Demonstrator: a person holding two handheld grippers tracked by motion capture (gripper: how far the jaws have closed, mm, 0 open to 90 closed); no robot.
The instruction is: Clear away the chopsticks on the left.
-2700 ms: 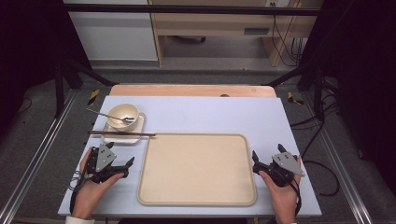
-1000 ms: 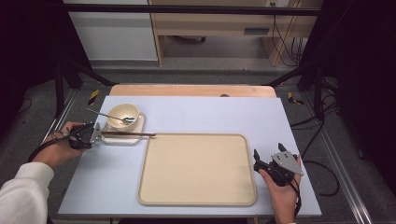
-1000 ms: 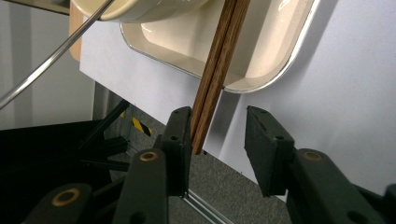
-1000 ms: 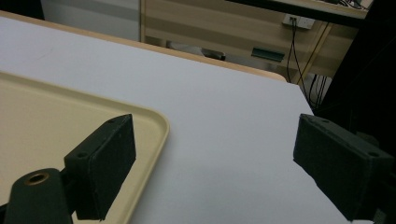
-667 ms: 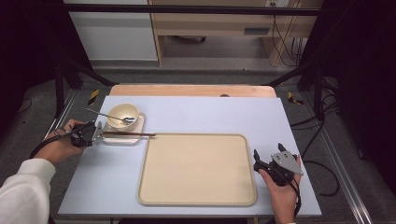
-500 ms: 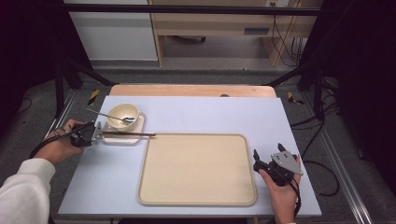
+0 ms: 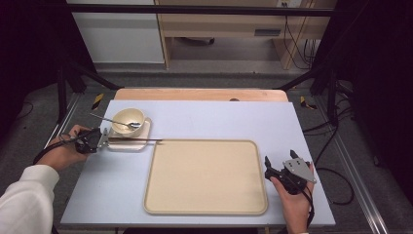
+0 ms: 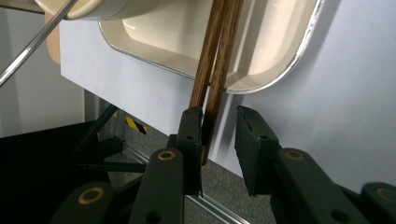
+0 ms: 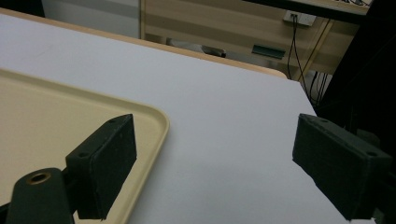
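A pair of dark wooden chopsticks (image 7: 136, 140) (image 8: 215, 70) lies across a small cream tray (image 7: 127, 145) (image 8: 275, 56) at the table's left, with the tips pointing right. A cream bowl (image 7: 127, 118) holding a metal spoon (image 7: 111, 120) stands on that tray. My left gripper (image 7: 100, 140) (image 8: 218, 116) comes in from the left, its jaws on either side of the chopsticks' butt ends. The sticks touch one jaw and a gap remains at the other. My right gripper (image 7: 278, 168) (image 9: 217, 140) rests wide open on the table, right of the large tray.
A large cream tray (image 7: 204, 176) (image 9: 56, 107) with nothing on it lies at the front middle of the grey-blue tabletop (image 7: 234, 119). The table's left edge runs just under my left hand. A wooden board edge (image 7: 199, 94) shows at the back.
My left hand went from the front of the table up to the small tray and brought its jaws around the chopsticks' ends. The right gripper stayed put.
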